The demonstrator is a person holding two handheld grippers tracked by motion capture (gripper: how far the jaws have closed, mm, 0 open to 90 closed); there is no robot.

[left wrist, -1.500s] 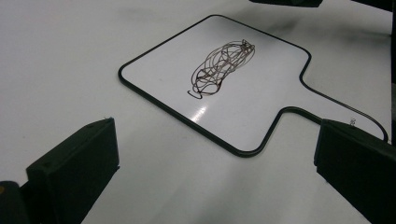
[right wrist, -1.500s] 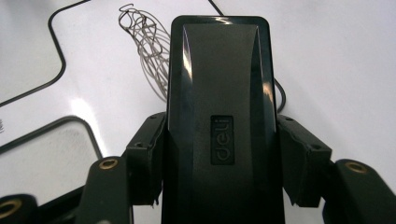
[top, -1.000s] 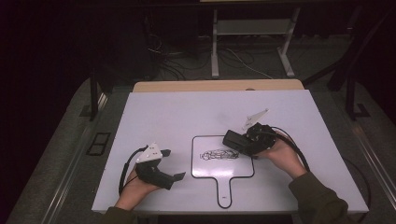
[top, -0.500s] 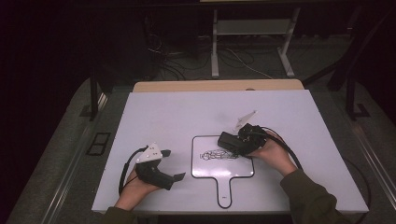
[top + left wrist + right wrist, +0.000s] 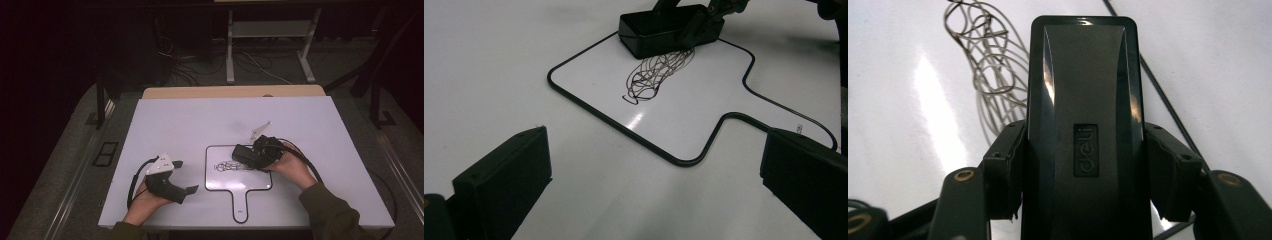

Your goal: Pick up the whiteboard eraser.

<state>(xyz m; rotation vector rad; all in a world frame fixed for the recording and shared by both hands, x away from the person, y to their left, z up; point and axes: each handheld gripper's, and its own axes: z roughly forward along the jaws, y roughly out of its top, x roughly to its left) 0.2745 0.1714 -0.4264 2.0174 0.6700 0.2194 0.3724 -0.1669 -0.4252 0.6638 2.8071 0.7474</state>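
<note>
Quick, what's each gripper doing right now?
Left gripper: open, holding nothing.
Right gripper: shut on the black eraser, over the small whiteboard.

My grippers: left gripper black, grey three-cornered plate, black cable looping. Right gripper black, brass screws on jaws. Olive sleeves.

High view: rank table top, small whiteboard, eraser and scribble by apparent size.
1. table top
2. small whiteboard
3. eraser and scribble: they look alike in size, and the right hand-held gripper covers part of the eraser, so no ranking between them.
</note>
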